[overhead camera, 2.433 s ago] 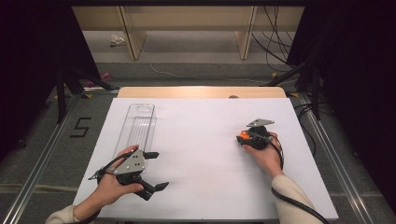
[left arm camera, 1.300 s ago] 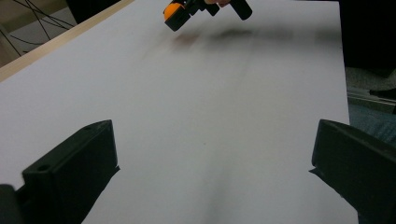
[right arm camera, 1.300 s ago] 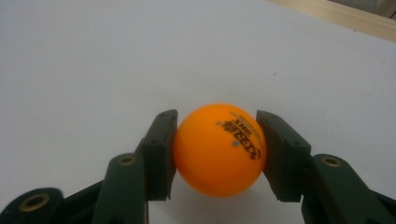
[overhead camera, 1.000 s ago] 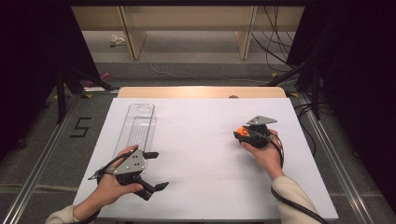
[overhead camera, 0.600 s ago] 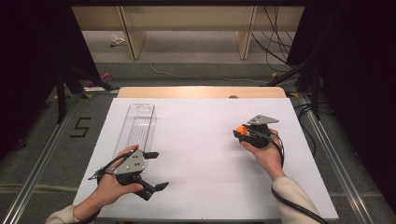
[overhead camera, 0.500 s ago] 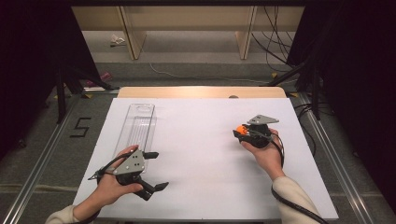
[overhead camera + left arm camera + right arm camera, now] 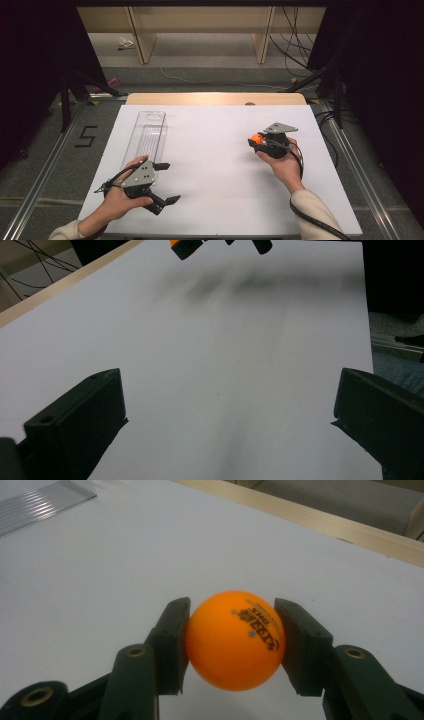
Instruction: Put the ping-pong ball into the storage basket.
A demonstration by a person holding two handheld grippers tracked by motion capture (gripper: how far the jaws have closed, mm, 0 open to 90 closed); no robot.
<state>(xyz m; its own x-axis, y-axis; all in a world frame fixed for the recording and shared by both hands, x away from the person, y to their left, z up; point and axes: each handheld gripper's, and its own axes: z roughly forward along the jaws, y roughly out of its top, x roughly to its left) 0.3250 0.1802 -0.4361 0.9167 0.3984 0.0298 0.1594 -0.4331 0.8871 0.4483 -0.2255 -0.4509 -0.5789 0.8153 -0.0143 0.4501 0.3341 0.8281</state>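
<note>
An orange ping-pong ball (image 7: 234, 639) with dark print sits clamped between the two black jaws of my right gripper (image 7: 233, 642), held a little above the white table. From above, that ball (image 7: 256, 138) shows as an orange spot at the tip of the right gripper (image 7: 254, 142), right of the table's middle. My left gripper (image 7: 166, 183) rests low near the front left corner, jaws spread wide with nothing between them. In the left gripper view the left gripper (image 7: 227, 405) frames bare white surface, and the ball (image 7: 175, 242) peeks in at the top edge.
A clear ribbed plastic tray (image 7: 146, 137) lies lengthwise along the left side of the white table (image 7: 210, 165), just beyond the left hand. A wooden strip (image 7: 215, 98) runs along the far edge. Cables trail on the floor behind.
The right gripper, holding the ball, has lifted slightly and edged toward the far side. The left gripper has stayed still.
</note>
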